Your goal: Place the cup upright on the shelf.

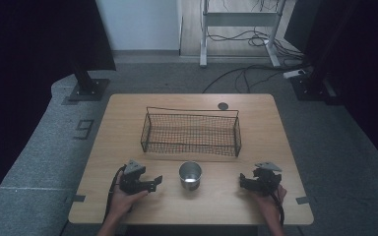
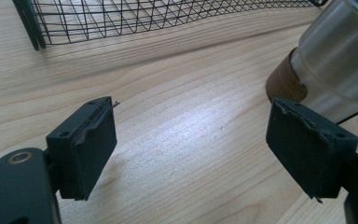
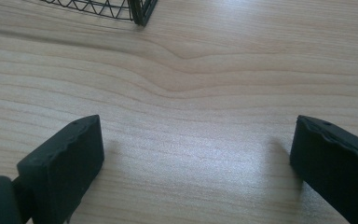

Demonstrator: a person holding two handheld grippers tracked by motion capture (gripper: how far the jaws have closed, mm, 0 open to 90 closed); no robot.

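We see a smooth, round steel cup [image 1: 190, 175] standing upright near the front edge of the pale wood-grain table [image 1: 128, 110], with a black wire-mesh basket [image 1: 191, 132] just beyond it at twelve o'clock, rectangular and open-topped. At the cup's nine o'clock the left gripper [image 1: 156, 183] rests in a hand, jaws spread wide on nothing, and in its own view the cup [image 2: 340, 60] stands just past one pad. At three o'clock the right gripper [image 1: 242, 180] likewise gapes empty over bare wood, apart from the cup.
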